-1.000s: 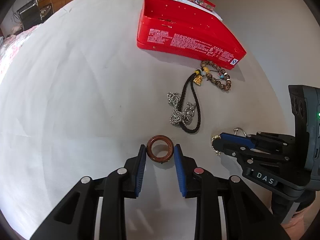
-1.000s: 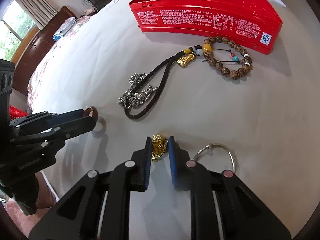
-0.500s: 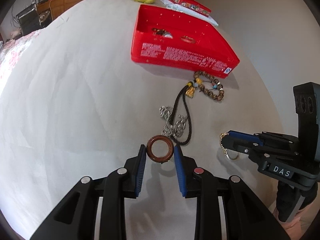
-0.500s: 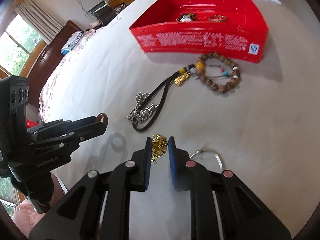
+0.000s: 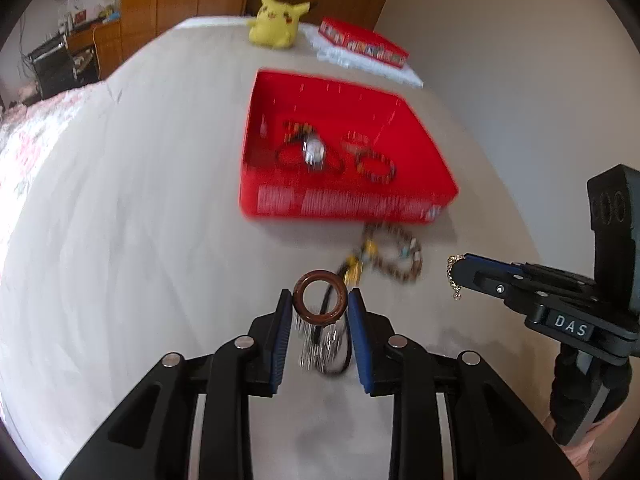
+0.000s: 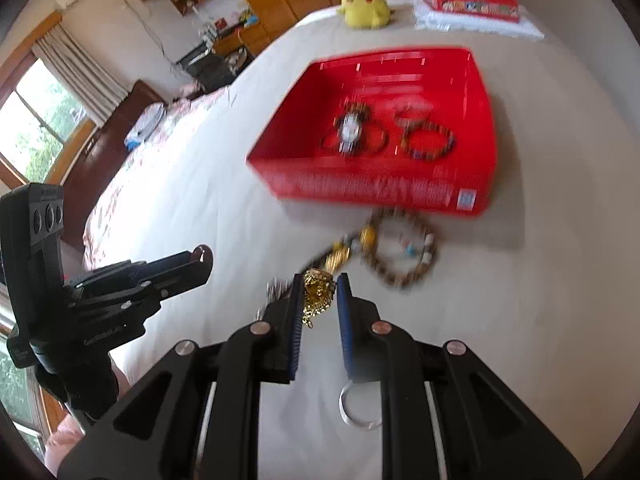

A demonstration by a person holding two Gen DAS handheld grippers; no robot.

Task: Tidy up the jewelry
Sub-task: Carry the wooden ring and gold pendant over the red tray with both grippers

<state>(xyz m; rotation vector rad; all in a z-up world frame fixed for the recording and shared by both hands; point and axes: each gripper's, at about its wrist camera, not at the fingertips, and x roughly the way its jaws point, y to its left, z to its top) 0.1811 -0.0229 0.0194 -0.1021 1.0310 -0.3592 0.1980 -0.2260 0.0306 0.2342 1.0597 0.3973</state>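
My left gripper (image 5: 320, 304) is shut on a brown ring-shaped bangle (image 5: 320, 297), held above the white bedsheet. My right gripper (image 6: 319, 294) is shut on a bunched gold chain (image 6: 317, 290); its loose end dangles from the right gripper (image 5: 460, 270) in the left wrist view. Ahead lies an open red box (image 5: 348, 204) with a watch (image 6: 351, 133) and bracelets inside. In front of it lie a wooden bead bracelet (image 6: 404, 256), a black cord necklace (image 5: 332, 356) with a gold pendant, and a silver chain (image 5: 316, 346).
A silver hoop (image 6: 354, 410) lies on the sheet under my right gripper. A yellow plush toy (image 5: 278, 20) and a flat red box (image 5: 362, 42) on white cloth sit at the bed's far end. Cabinets, shelves and a window ring the room.
Both grippers have risen off the sheet, carrying the bangle and the gold chain. The red box's inside has come into view and the jewelry on the sheet has slid lower in both views.
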